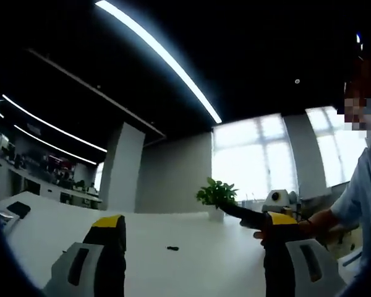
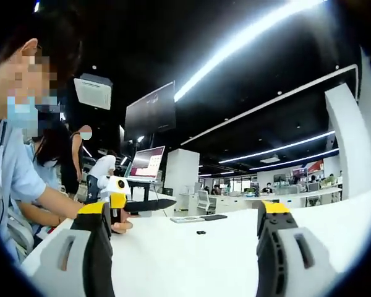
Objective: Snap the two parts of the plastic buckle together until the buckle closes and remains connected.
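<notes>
Yellow-tipped jaws stand wide apart on the left gripper, nothing between them, and the right gripper is spread the same way, empty too. Out past both pairs sits a small dark piece on the white table: in the left gripper view the buckle piece lies well ahead, between the jaws' lines; in the right gripper view it shows again, far off. Whether that is one part or both, too small to tell. A person's hand holds the other gripper at the table edge. Looks like the approach stage; next up, bring the jaws down and close on a part.
</notes>
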Tool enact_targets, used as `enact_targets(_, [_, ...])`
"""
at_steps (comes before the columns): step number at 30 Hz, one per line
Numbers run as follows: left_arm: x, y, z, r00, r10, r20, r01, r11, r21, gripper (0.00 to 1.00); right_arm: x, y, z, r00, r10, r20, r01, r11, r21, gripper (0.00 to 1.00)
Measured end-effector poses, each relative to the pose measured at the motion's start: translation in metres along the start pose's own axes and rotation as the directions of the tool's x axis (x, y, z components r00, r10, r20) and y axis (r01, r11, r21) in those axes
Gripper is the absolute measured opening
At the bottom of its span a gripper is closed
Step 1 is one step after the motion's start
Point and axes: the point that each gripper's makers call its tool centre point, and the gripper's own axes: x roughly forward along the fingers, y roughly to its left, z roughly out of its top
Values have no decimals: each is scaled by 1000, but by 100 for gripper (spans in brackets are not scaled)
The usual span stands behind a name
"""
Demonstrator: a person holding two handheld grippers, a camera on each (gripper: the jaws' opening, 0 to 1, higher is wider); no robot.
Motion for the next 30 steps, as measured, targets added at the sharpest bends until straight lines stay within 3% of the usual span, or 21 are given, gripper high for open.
enact_targets(2, [1, -2, -2, 1000, 1, -4, -1, 1000, 8, 94, 0, 8, 2, 1000, 28, 7, -28, 1000, 10, 97])
enact_targets(5, [1, -7, -4, 1000, -6, -13, 6, 999, 48, 90, -4, 13, 7, 999, 47, 16, -47, 999, 1, 84])
enact_targets(12, [1, -3, -6, 1000, 6, -25, -4, 997, 83, 92, -3, 7, 6, 1000, 25, 14, -25, 1000, 16, 85])
enact_targets(16, [-3, 4, -5, 999, 36, -27, -34, 996, 77, 79, -5, 6, 6, 1000, 18, 15, -18, 1000, 21, 79])
enact_targets(30, [-5, 17, -6, 995, 86, -40, -82, 992, 94, 76, -8, -12, 2, 999, -36, -3, 37, 998, 41, 70])
